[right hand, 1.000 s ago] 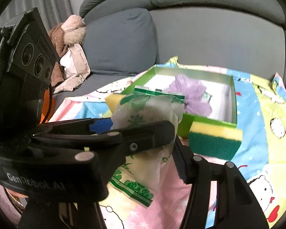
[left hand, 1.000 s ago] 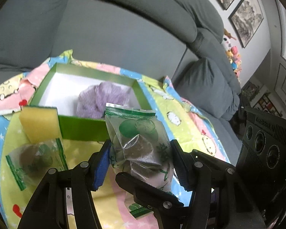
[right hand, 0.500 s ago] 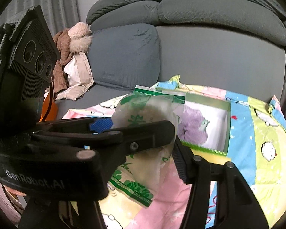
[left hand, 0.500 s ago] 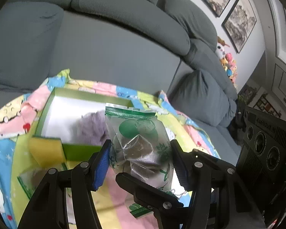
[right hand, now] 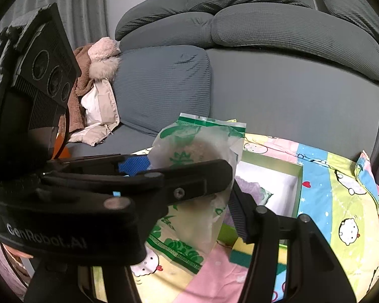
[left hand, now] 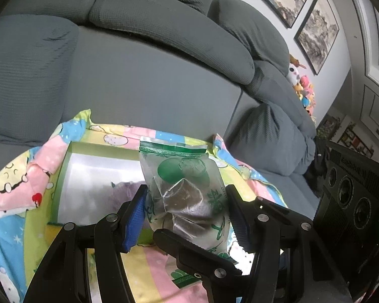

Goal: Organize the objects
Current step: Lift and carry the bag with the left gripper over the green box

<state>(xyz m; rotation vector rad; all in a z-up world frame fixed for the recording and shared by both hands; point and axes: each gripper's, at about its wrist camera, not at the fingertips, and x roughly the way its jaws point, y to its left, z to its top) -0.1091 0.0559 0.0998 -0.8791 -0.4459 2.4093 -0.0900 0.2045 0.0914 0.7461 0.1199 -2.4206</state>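
Left wrist view: the snack packet (left hand: 184, 197) stands upright, long axis vertical, clamped between both grippers, left gripper (left hand: 187, 214) and right gripper (right hand: 189, 176), above the blanket (right hand: 341, 202). Green box (left hand: 63, 176), judged its destination, lies just beyond, ahead-left.

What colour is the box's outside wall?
Green, with a white inside; the box shows best in the right wrist view.

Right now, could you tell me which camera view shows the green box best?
The left wrist view: the green box shows its left wall, far rim and white floor, with something purple inside. In the right wrist view, the green box shows only its right part; the snack packet and crossing gripper cover the rest.
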